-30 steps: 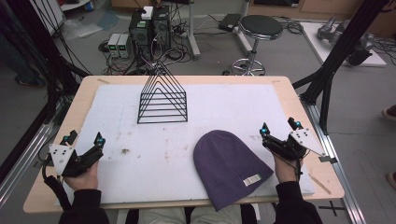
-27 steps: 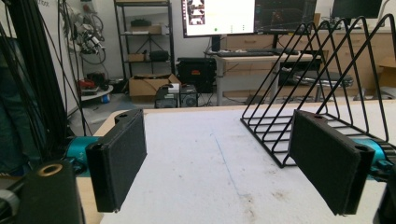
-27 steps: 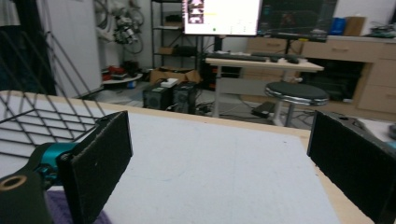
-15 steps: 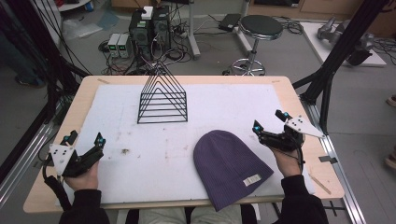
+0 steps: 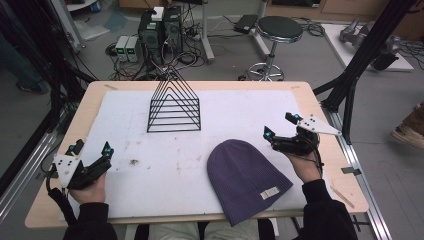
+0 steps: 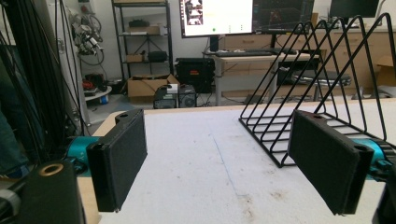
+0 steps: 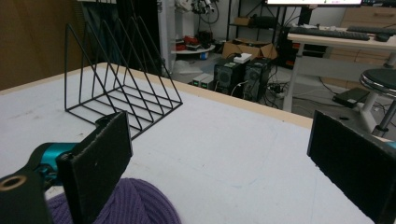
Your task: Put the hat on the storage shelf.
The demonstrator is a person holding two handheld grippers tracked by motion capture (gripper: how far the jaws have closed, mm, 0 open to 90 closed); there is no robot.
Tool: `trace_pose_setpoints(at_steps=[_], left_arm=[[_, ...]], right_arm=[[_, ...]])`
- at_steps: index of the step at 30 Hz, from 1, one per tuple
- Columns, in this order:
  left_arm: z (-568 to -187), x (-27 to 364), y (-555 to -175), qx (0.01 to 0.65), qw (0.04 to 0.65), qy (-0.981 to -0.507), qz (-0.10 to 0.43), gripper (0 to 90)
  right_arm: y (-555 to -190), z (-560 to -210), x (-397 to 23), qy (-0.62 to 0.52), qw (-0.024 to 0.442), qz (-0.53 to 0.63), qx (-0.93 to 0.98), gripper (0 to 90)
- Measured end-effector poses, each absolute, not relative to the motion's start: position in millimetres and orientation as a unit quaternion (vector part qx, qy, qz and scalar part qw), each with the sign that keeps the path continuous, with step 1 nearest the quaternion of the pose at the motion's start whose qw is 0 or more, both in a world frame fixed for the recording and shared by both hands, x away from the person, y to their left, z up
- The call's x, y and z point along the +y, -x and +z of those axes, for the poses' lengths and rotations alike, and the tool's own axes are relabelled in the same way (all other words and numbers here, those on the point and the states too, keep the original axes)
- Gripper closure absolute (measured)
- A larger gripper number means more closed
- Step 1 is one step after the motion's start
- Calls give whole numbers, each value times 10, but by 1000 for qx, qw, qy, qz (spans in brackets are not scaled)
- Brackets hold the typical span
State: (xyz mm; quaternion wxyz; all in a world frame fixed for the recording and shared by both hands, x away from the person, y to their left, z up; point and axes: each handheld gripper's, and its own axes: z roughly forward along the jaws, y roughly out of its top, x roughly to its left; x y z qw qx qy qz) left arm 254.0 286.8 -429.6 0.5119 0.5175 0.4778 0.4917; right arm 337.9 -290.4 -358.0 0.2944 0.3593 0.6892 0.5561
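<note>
1. My right tongs [image 5: 281, 131] hang with the jaws spread wide and nothing between them, just past the upper right edge of the purple hat [image 5: 246, 177]. In the right gripper view the hat's knit crown [image 7: 123, 205] sits under the left pad, so I judge the reach for the hat is the step in hand.
2. My left tongs [image 5: 91, 154] are also apart and empty, low at the near left of the counter [image 5: 320, 107], well apart from the hat.
3. The hat lies flat on the white mat [image 5: 125, 125], its cuff and small label [image 5: 270, 192] toward the near edge.
4. To do it well, I would drop one jaw onto the crown and pinch up a fold of knit, not scrape along the mat.
5. I would take both layers, or the hat may open as it lifts.
6. The wire rack [image 5: 174, 107] stands well behind; if the hat goes there, I would lift high enough to clear its peaks.
</note>
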Motion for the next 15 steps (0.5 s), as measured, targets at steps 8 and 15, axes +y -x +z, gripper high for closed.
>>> trace_pose_setpoints(at_steps=[8,15], left_arm=[[-4296,2861,-2551,477,513,-517,491,200],[-4297,2866,-2555,477,513,-518,491,200]], right_arm=[[-3497,-3459,-2791,-348,282,536,715,58],[-3616,-3413,-2659,-326,265,516,746,58]])
